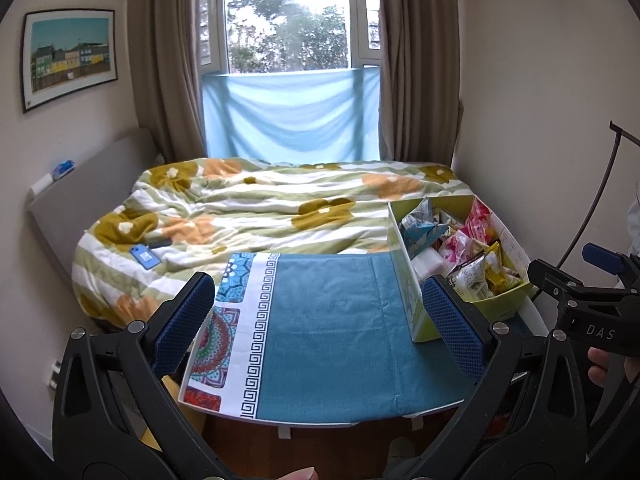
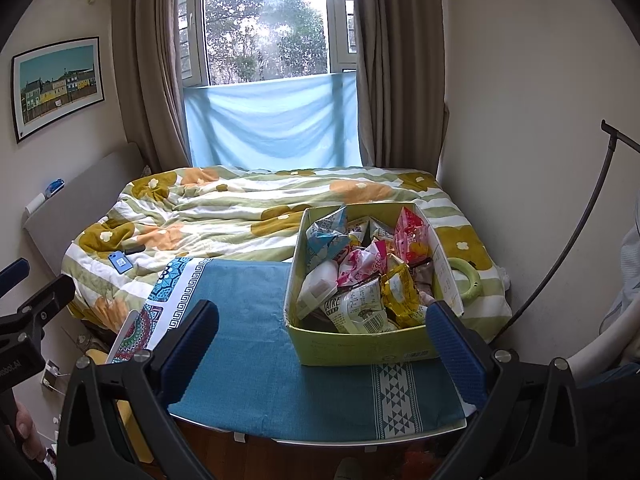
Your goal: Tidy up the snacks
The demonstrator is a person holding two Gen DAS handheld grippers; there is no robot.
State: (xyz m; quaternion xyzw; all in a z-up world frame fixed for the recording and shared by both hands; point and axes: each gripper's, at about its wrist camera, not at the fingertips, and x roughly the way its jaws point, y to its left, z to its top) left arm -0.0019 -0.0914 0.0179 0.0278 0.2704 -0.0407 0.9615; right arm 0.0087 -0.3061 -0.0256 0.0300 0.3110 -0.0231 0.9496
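Both the left gripper (image 1: 318,312) and the right gripper (image 2: 324,332) are wide open and empty. The green snack box (image 2: 360,344) sits on the right of the teal cloth (image 2: 248,352); I think it is best to take the top packet (image 2: 362,264) by one edge.

Green box (image 2: 360,346) on the teal cloth — heaped with snack packets (image 2: 360,276).

Bedroom interior. A tall window (image 2: 264,28) in the far wall admits daylight, with trees visible outside; brown curtains (image 2: 148,72) hang at either side, and a light blue cloth (image 2: 272,120) covers its lower part. A bed with a floral quilt (image 2: 240,208) stands below it, against a grey headboard (image 2: 80,196). A framed picture (image 2: 56,84) hangs on the cream left wall. Dark wooden floor (image 1: 320,448) shows in the foreground.
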